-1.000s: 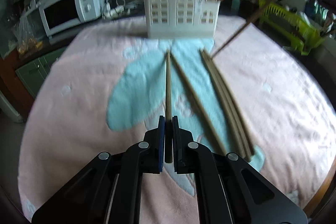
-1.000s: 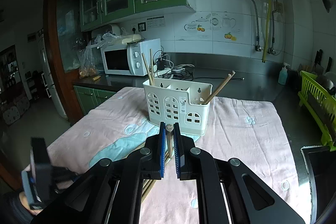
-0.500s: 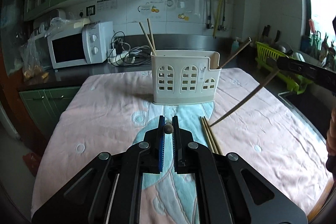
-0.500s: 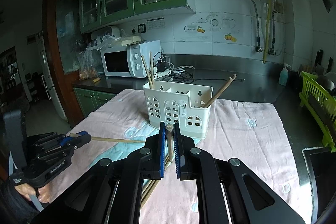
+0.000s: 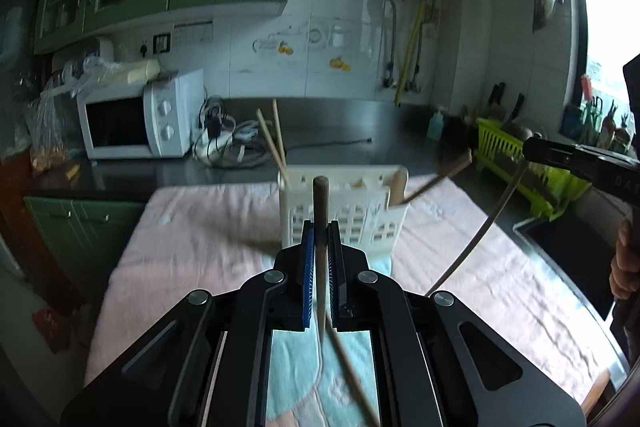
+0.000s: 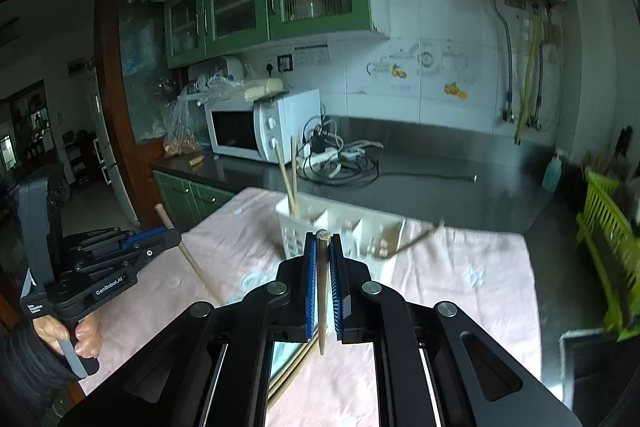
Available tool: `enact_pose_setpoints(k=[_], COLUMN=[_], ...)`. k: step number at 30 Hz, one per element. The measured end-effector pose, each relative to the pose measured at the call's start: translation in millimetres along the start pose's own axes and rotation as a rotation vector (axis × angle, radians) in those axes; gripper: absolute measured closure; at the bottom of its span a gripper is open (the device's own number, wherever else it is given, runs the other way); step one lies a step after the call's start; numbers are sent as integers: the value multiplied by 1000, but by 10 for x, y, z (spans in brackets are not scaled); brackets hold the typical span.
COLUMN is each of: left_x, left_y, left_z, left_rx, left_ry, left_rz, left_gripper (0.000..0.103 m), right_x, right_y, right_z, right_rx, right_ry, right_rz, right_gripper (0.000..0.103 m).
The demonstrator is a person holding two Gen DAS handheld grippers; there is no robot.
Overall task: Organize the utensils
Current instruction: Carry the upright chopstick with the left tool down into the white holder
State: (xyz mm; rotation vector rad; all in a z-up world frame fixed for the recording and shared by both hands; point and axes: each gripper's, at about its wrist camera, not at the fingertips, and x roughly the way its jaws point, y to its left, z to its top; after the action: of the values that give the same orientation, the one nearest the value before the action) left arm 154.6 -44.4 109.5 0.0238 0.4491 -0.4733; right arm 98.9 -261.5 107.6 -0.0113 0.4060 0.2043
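White plastic slotted utensil caddy (image 6: pixel 340 235): two wooden chopsticks (image 6: pixel 289 179) upright in left compartment. Left gripper (image 5: pixel 320 247), right gripper (image 6: pixel 322 259): fingers clamped, each on one wooden chopstick.

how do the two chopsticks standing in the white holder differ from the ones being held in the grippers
The two chopsticks lean inside the left compartment of the white holder, free of any grip; the left gripper's chopstick and the right gripper's chopstick are each pinched singly between blue pads, above the pink cloth. The standing pair looks paler; the left gripper's looks darker. All are slim wooden sticks.
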Motion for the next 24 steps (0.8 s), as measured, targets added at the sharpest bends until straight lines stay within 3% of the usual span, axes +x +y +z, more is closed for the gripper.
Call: enact_pose_setpoints(k=[8, 15, 18, 24], left_x=[-86, 55, 187, 649], left_y=[-81, -82, -100, -71], left_z=[698, 1290, 1427, 1467], left_rx=[24, 11, 18, 20], left_ry=[-118, -211, -236, -205], left_rz=[9, 29, 37, 67], left_gripper=[98, 98, 98, 98], right_x=[-136, 35, 198, 575], right_y=[-103, -273, -371, -544], right_z=[593, 909, 959, 920], right_rx=[-47, -44, -30, -5], right_ry=[-74, -116, -115, -84], right_rz=[-25, -71, -84, -101], right_gripper=[96, 96, 96, 96])
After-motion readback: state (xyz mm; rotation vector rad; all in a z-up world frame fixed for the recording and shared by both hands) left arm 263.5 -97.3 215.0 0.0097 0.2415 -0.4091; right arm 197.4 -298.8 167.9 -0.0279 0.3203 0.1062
